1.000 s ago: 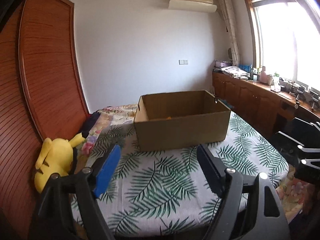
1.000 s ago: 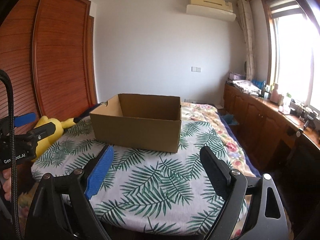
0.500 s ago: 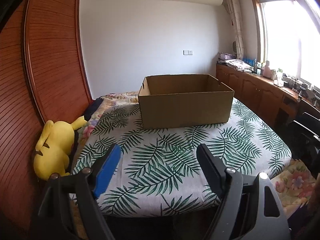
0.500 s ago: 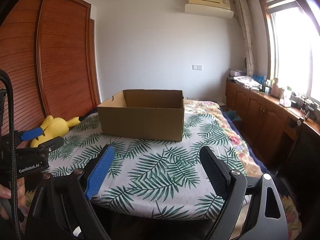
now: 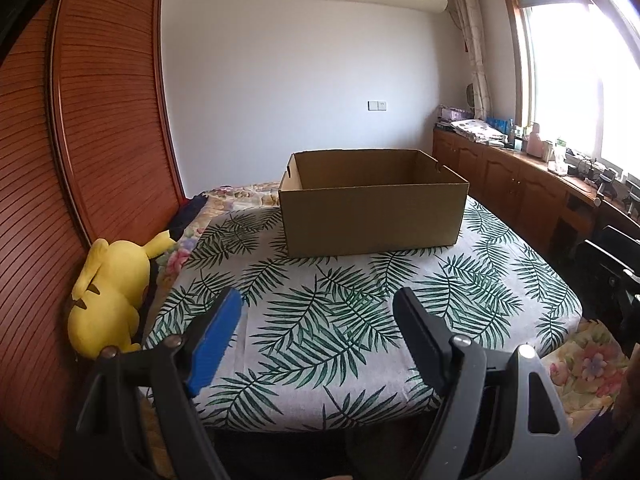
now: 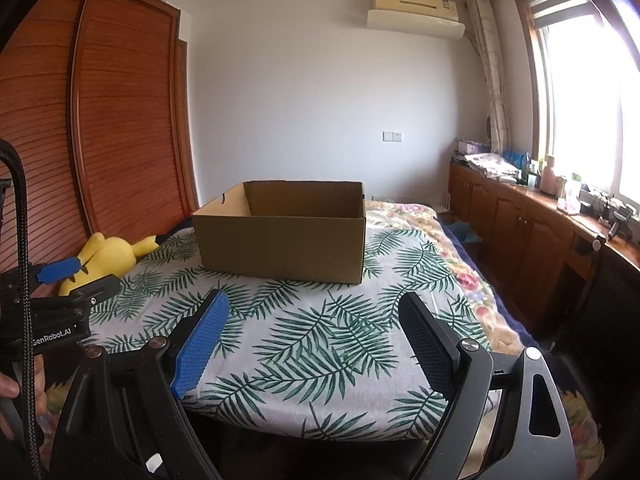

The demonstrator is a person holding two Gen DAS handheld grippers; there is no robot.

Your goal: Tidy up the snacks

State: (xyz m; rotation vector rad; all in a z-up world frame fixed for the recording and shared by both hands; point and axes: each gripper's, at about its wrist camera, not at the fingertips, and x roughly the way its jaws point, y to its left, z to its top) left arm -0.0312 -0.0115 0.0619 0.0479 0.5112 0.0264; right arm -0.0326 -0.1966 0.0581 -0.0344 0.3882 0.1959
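Cardboard box (image 5: 372,216) floor hidden by its near wall; sill clutter (image 6: 592,200) at three o'clock too small to identify

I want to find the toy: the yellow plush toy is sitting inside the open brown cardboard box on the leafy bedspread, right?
No. The yellow plush toy lies outside the open brown cardboard box, beside the wooden wardrobe at the edge of the leafy bedspread, as the left wrist view shows.

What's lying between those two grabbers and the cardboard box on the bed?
Nothing but bare leaf-print sheet. Both wrist views show only that cloth between each open tool, left and right, and the box.
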